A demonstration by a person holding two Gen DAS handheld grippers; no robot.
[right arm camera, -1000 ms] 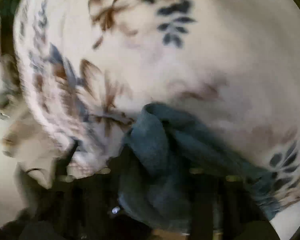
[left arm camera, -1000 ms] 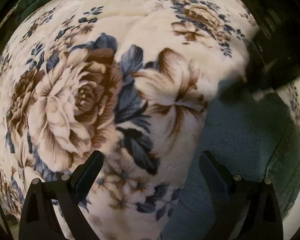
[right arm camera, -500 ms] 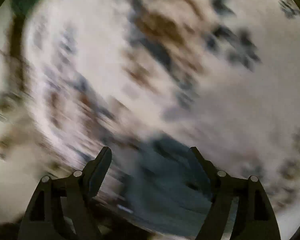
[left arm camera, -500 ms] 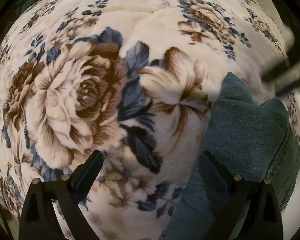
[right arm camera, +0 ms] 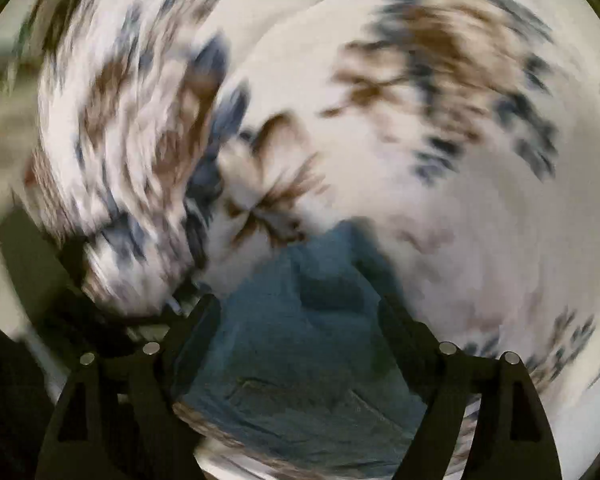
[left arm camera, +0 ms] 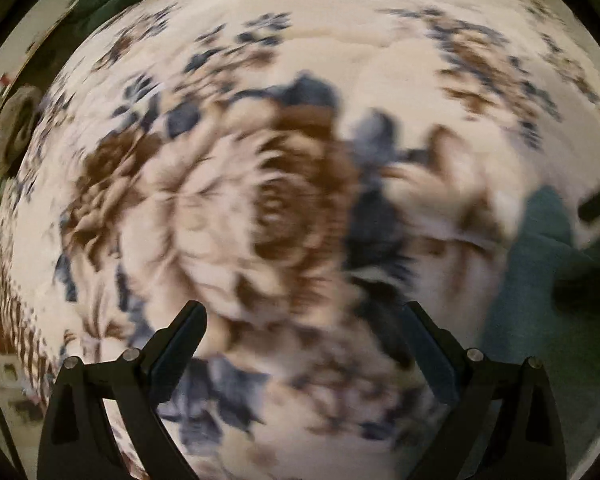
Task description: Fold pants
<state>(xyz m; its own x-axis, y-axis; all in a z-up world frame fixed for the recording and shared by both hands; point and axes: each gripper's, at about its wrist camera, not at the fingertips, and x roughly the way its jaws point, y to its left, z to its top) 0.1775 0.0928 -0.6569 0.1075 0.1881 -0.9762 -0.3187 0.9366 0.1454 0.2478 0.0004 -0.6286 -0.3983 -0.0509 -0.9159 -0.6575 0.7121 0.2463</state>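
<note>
Both grippers empty: right gripper [right arm camera: 296,316] opening above the folded pants [right arm camera: 300,360], apparently releasing them; left gripper [left arm camera: 300,332] spread over the blanket [left arm camera: 260,200].

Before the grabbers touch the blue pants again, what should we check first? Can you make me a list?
1. Right gripper let go of the pants: ok, jaws opening, pads off the cloth.
2. Left gripper empty: ok, only the flowery blanket shows between its jaws.
3. Pants on the blanket: ok.
4. Fold neat and flat: cannot tell, too blurry.
5. Pants edge to grab next: cannot tell.
</note>
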